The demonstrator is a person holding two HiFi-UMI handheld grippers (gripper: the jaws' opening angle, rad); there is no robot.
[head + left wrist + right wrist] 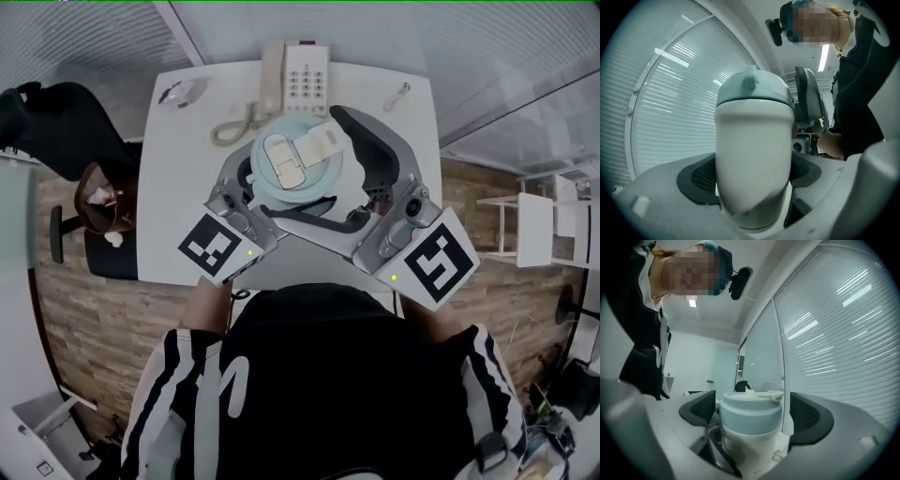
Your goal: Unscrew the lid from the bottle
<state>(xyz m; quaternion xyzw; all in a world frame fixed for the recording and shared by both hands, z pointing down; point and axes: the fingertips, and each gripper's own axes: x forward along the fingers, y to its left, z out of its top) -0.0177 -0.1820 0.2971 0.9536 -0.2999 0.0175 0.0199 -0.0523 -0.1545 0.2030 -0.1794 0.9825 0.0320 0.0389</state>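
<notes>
White, round-bodied plastic bottle [752,140] with a pale blue screw lid [295,164] is positioned over the white bench [178,197], between the two hand-held grippers. The lid is seated on the bottle. A cream flip tab lies across the top of the lid.

Left hand-held gripper [752,174]: the jaws are closed onto the bottle's white body, below the lid. Both dark pads [701,176] press against the sides of the body with no gap showing.

Right hand-held gripper [752,416]: the jaws are spread, one on each side of the lid. A clear gap separates each dark pad [811,418] from the lid wall, and neither pad touches it. In the head view, one curved black jaw arcs round the right side of the bottle.

No view shows whether the bottle's base rests on the bench.

Other items, located from the bottle:
- Cream corded telephone [295,80]: on the bench, just beyond the bottle. Its coiled cord [230,127] loops to the bottle's far left.
- Small pale slender item [398,96]: beyond the bottle to the right, well apart. It is too small to identify.
- Crumpled clear wrapper [183,92]: beyond the bottle to the left, well apart.
</notes>
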